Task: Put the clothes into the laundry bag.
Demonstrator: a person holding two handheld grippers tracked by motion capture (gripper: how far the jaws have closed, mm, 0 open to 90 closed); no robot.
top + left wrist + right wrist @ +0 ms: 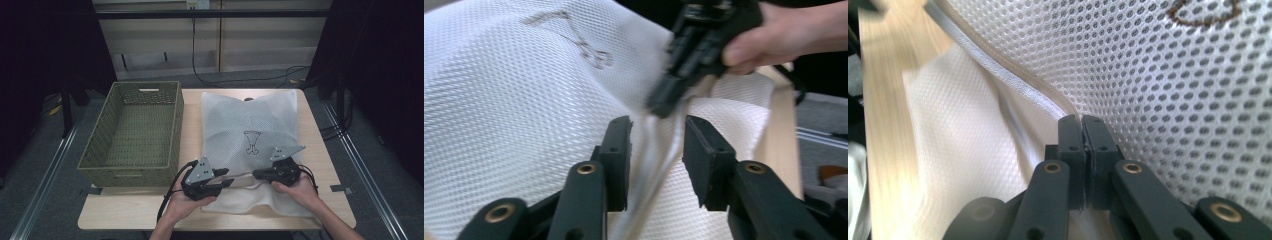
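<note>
The surface (310, 145) is a light wood top in a dark room, with a grey floor around it, black cables on the floor behind it and pale panels on the back wall. One green woven basket (132, 132) sits on the left part of the surface. One white mesh bag (250, 125) lies flat just beside the basket, to its right, with a small brown drawing (252, 141) stitched near its middle.

There are two grippers, one in each hand, both at the near edge of the bag. From above, the left gripper (227, 183) and the right gripper (256, 174) point at each other with a thin strip of the bag's edge pulled between them.

The left gripper view shows more. The fingers (616, 160) of the left gripper (656, 162) are a little way apart, and the bag's zipper edge (659, 150) runs through the gap. It also shows the right gripper (694, 55) farther off, held by a hand (784, 32).

The right gripper view shows the bag's little round holes up close. The fingers (1070, 150) of the right gripper (1081, 125) are pressed tight together on the white hem of the bag.
</note>
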